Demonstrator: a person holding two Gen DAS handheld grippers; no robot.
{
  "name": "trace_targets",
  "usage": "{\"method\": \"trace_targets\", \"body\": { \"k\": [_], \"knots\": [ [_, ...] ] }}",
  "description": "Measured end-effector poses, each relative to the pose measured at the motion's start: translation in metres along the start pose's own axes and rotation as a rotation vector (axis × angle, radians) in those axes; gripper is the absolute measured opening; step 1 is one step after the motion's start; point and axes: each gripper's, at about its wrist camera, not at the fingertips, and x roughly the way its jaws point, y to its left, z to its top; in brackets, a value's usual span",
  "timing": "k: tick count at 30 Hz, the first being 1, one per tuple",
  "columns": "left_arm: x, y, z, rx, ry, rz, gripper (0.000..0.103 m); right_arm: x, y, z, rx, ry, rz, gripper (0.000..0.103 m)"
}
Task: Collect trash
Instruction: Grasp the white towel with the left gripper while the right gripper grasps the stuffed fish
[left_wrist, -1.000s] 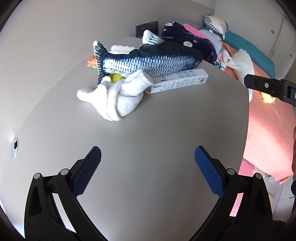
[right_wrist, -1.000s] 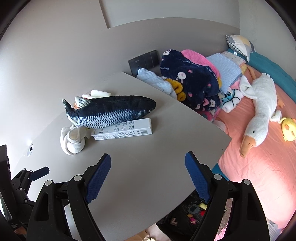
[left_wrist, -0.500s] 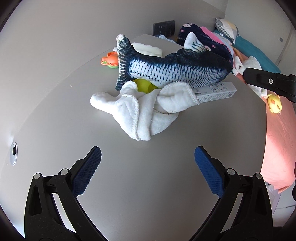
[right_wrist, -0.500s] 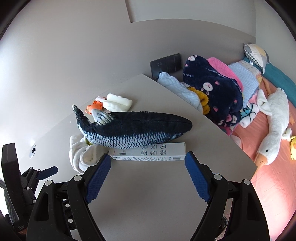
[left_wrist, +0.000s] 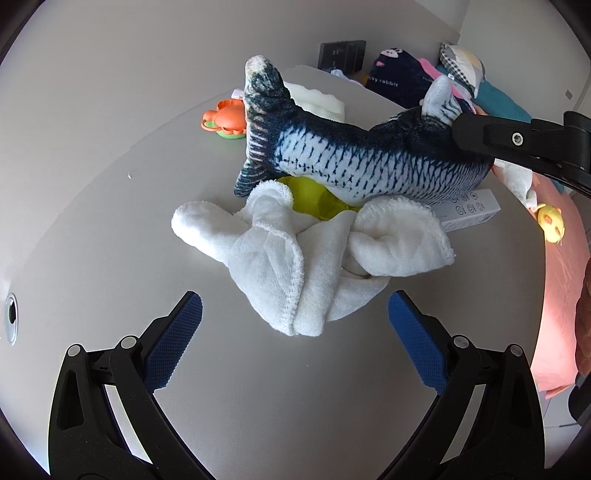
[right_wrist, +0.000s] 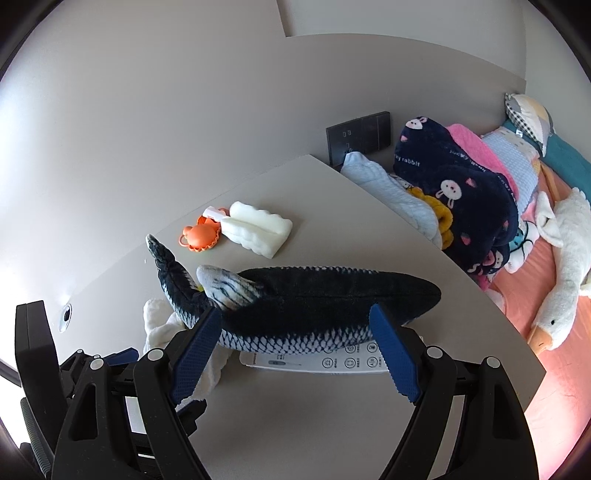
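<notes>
A plush fish (left_wrist: 354, 162) (right_wrist: 314, 306) lies on the grey table (left_wrist: 295, 387) over a white carton (left_wrist: 469, 210) (right_wrist: 325, 363), a crumpled white cloth (left_wrist: 310, 254) and a yellow object (left_wrist: 314, 195). My left gripper (left_wrist: 293, 336) is open, just short of the cloth. My right gripper (right_wrist: 295, 352) is open, its fingers at either side of the fish's body above the carton; whether they touch it I cannot tell. One of its fingers (left_wrist: 517, 142) shows at the right of the left wrist view.
An orange crab toy (right_wrist: 199, 236) and a white foam block (right_wrist: 258, 227) lie at the table's far side. A bed (right_wrist: 569, 295) with folded blankets (right_wrist: 458, 192) and a plush goose (right_wrist: 565, 266) is to the right. A dark wall panel (right_wrist: 358, 136) is behind.
Both grippers have moved forward toward the pile. The cloth now lies just ahead of the left fingers, and the fish and carton now sit between the right fingers.
</notes>
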Motion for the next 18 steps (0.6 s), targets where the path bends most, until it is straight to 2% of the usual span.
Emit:
{"method": "trace_targets", "body": {
  "k": [6, 8, 9, 10, 14, 18],
  "knots": [
    [0.006, 0.002, 0.006, -0.008, -0.011, -0.028, 0.097, 0.019, 0.002, 0.006, -0.011, 0.014, 0.013, 0.082],
    [0.007, 0.003, 0.007, -0.016, -0.023, -0.047, 0.094, 0.025, 0.001, 0.007, -0.011, 0.031, 0.025, 0.082],
    [0.007, 0.004, 0.007, -0.016, -0.024, -0.052, 0.088, 0.028, 0.001, 0.007, -0.013, 0.038, 0.026, 0.079],
    [0.008, 0.004, 0.007, -0.015, -0.025, -0.054, 0.084, 0.031, 0.002, 0.007, -0.018, 0.044, 0.024, 0.070],
    [0.009, 0.001, 0.008, -0.001, -0.029, -0.037, 0.080, 0.038, 0.002, 0.004, -0.023, 0.067, 0.040, 0.039],
    [0.010, -0.001, 0.008, 0.004, -0.025, -0.043, 0.079, 0.037, 0.004, 0.002, -0.026, 0.052, 0.032, 0.028]
  ]
}}
